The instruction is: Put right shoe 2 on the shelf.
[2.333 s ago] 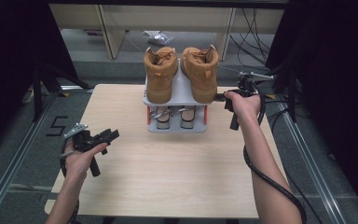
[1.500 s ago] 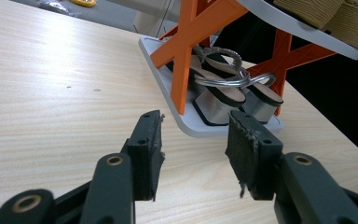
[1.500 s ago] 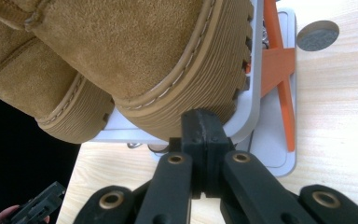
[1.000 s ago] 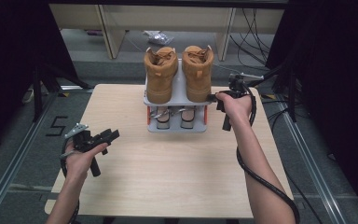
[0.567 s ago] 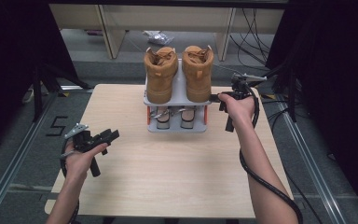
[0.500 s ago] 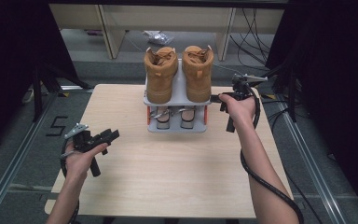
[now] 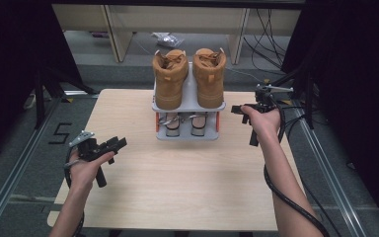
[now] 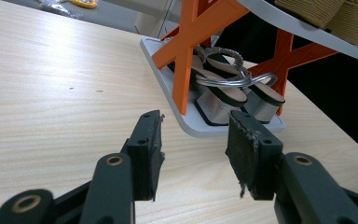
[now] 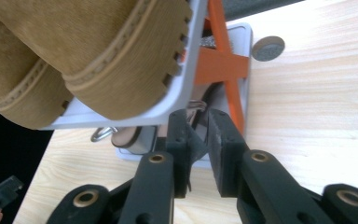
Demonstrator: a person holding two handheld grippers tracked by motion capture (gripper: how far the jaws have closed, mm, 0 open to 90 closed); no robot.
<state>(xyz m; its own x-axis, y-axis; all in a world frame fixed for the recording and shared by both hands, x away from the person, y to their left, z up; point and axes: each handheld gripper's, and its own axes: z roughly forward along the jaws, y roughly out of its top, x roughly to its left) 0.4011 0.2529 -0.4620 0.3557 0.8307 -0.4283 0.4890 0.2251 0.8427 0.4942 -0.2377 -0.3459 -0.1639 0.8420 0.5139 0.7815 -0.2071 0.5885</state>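
A grey shoe rack (image 7: 187, 136) with orange supports stands at the table's far middle. Two tan boots (image 7: 170, 79) (image 7: 209, 76) sit on its top shelf, and silver sandals (image 7: 180, 123) (image 8: 228, 95) lie on its base. My right gripper (image 7: 235, 108) (image 9: 199, 126) points at the rack's right side, just below the top shelf (image 9: 186, 88) and the boot sole (image 9: 98, 56). Its jaws have just been opening; a narrow gap shows with nothing in it. My left gripper (image 7: 120, 143) (image 8: 196, 135) hovers open over the near left of the table, holding nothing.
A small round grey disc (image 9: 268, 48) lies on the wooden table (image 7: 187, 187) beside the rack's base. Cables (image 7: 296, 123) trail off the right edge. Dark floor and metal rails surround the table, with benches behind the rack.
My right hand has drawn back from the rack's right side, to the right and a little nearer to me. The left hand has stayed still.
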